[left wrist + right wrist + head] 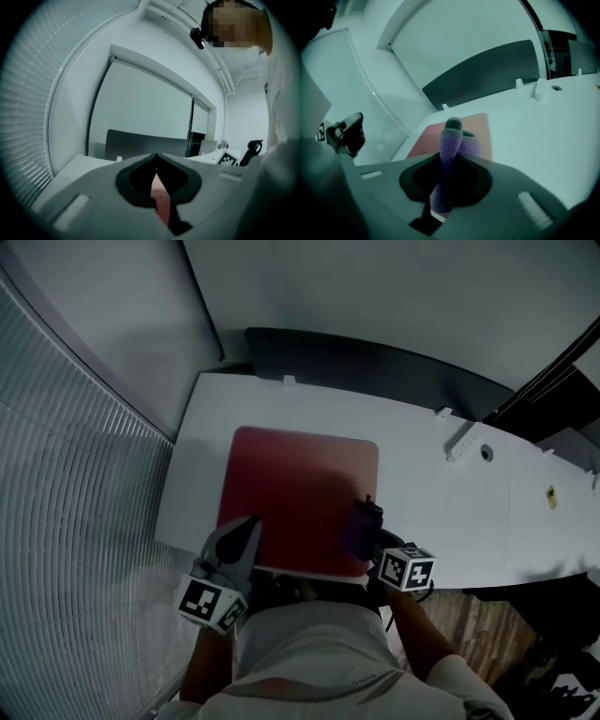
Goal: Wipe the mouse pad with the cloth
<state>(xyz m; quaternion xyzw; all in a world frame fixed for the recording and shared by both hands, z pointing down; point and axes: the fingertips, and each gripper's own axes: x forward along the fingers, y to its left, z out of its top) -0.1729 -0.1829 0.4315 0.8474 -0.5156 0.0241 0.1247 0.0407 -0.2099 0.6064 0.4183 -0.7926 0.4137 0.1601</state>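
A red mouse pad lies on the white desk. At the pad's near right corner my right gripper is shut on a purple cloth, which stands up folded between the jaws; the same cloth rests on the pad. My left gripper sits at the pad's near left edge, its jaws closed together with nothing between them. In the left gripper view a strip of the red mouse pad shows past the closed jaws.
A dark partition runs along the desk's far edge. White clips and a round hole sit on the desk at the right. Window blinds fill the left side. Wooden floor shows at the lower right.
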